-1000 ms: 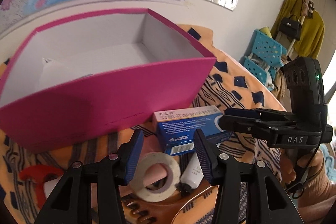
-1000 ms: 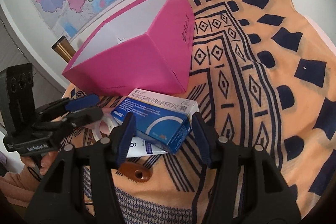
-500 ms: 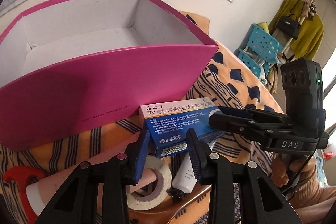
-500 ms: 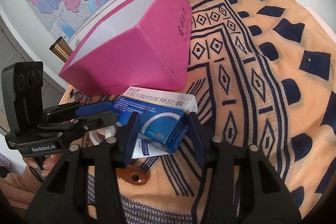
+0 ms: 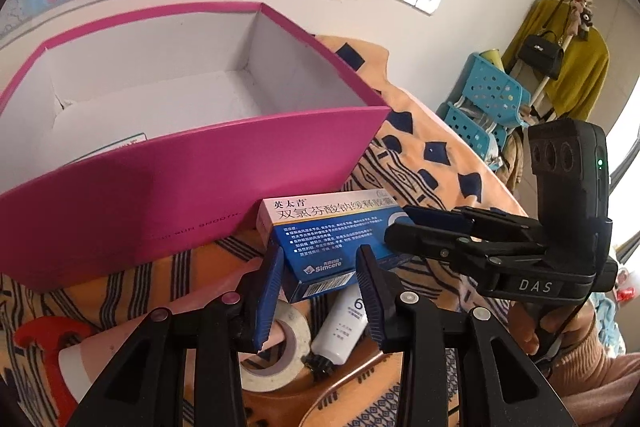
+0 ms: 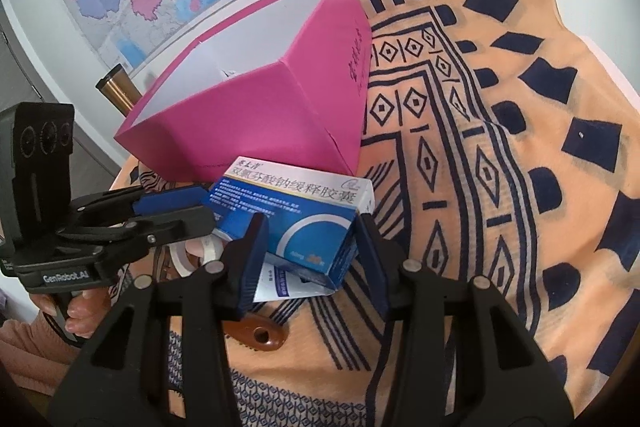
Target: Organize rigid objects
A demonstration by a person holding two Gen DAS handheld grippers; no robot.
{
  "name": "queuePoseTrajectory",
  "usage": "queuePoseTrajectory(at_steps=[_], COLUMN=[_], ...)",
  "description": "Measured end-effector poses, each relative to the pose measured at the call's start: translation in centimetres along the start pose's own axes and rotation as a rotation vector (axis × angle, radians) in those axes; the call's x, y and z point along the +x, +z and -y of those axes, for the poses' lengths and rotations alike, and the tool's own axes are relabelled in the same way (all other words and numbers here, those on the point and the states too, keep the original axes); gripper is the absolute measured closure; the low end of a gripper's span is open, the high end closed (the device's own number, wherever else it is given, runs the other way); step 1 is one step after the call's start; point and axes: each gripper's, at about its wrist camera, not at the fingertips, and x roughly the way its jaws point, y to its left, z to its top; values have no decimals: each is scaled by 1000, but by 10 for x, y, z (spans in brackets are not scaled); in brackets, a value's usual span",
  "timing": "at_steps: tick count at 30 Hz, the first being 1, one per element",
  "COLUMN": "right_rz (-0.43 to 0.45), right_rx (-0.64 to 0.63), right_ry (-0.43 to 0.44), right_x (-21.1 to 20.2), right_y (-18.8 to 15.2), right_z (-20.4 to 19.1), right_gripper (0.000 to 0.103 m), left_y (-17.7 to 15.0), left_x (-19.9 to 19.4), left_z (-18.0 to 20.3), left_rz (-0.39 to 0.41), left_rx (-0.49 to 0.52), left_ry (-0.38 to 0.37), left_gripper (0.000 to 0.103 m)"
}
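Note:
A blue and white medicine box (image 5: 328,235) is held off the cloth between both grippers, just in front of the open pink box (image 5: 192,183). My left gripper (image 5: 318,277) is shut on its near end. My right gripper (image 6: 310,251) is shut on its other end (image 6: 304,223). The right gripper also shows in the left wrist view (image 5: 432,227), and the left gripper in the right wrist view (image 6: 172,211). The pink box holds a white card (image 5: 116,147) at its near left.
Under the medicine box lie a roll of white tape (image 5: 276,343), a white tube (image 5: 340,327), a leaflet (image 6: 288,283) and a brown handle (image 6: 256,337). A red and white object (image 5: 52,343) lies at left. The orange patterned cloth (image 6: 500,147) stretches right. A brass cylinder (image 6: 118,93) stands behind the pink box.
Both grippers have closed on the medicine box and lifted it off the cloth toward the pink box. The tube and tape stayed below.

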Motion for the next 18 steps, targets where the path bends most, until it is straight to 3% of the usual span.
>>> queuePoseTrajectory(at_steps=[18], right_rz=[105], right_rx=[-173], right_ry=[28], right_x=[-41], right_y=[14], right_z=[-51], right_gripper=[55], left_y=[3], left_x=[-72], left_z=[9], left_rz=[168], left_rx=[32], left_ry=[28], left_gripper=[66])
